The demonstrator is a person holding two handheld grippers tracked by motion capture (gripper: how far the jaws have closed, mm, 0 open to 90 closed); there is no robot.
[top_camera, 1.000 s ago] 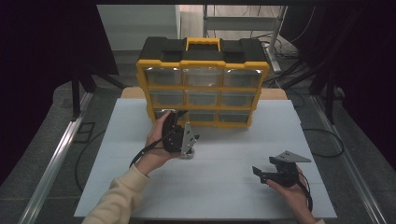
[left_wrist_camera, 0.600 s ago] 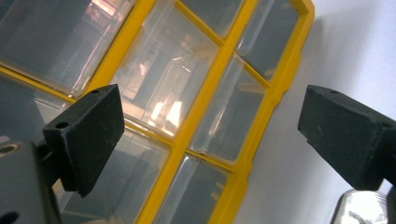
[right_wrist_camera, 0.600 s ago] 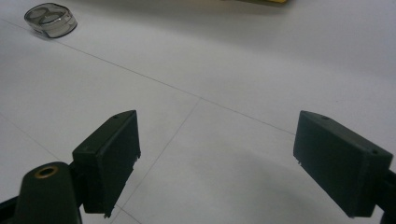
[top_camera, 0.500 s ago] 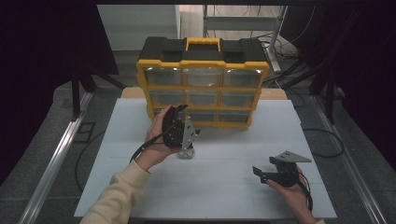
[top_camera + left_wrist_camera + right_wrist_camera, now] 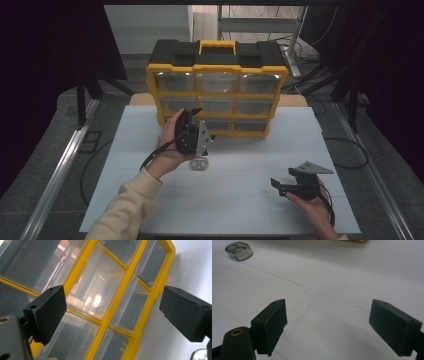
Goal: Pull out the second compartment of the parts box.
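two grippers over a white table (image 5: 235, 200). left gripper (image 5: 196, 131) raised in the left hand (image 5: 170, 145), close up against the lower left drawers of the yellow organizer case (image 5: 217, 92); jaws wide apart, nothing between them, pointed at the clear drawer fronts (image 5: 96, 293) as seen in the left gripper view, not touching them as far as can be told. case upright at the far middle of the table, black top, yellow handle (image 5: 217, 47), three rows of three see-through drawers; contents too blurred by glare to tell. small clear round container (image 5: 200, 163) on the table just below the left hand, near the case front, well apart from the right gripper; same container (image 5: 239, 251) far off at upper left in the right gripper view. right gripper (image 5: 287, 186) low at the near right of the table, held in the right hand (image 5: 312, 207), jaws spread wide and empty, bare table surface between them, pointed left toward the middle.
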